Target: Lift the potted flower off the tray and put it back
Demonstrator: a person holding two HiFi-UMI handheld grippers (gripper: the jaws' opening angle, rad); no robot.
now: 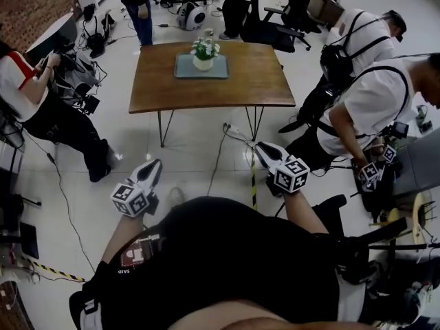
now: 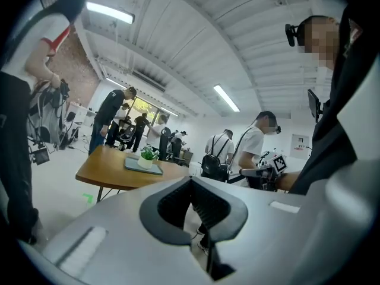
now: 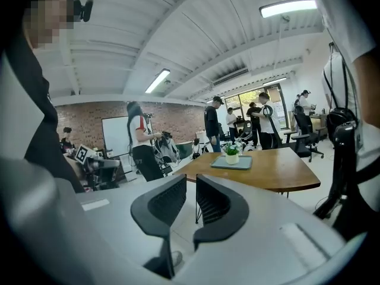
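Standing well back from the table (image 1: 206, 91), we've got the flower (image 1: 204, 52) in its pot on the tray (image 1: 184, 68), and that tray lies by the far edge, about midway along it. The left gripper (image 1: 154, 165) is pressed together with nothing in it. The right gripper (image 1: 262, 148) shows a thin slit between its jaws, and nothing in there either. Both hang low in front of us, well apart from the pot.

Now the hazards, as we read them. A cable (image 1: 217, 158) snakes over the floor between us and the near edge, with a strip of striped tape (image 1: 253, 184) beside it; catch a foot and we lurch into the table. People stand close by the right-hand edge, so a wide swing could clip one. And the pot sits past most of the tabletop. On that long reach, jaws set too narrow, or biting leaves instead of pot, could tip it or drag the tray.

Writing? None we can read on pot or tray. The gripper cubes carry only square patterns. The letters on our sleeve patch (image 1: 134, 253) and the wall poster (image 2: 300, 142) are too small.
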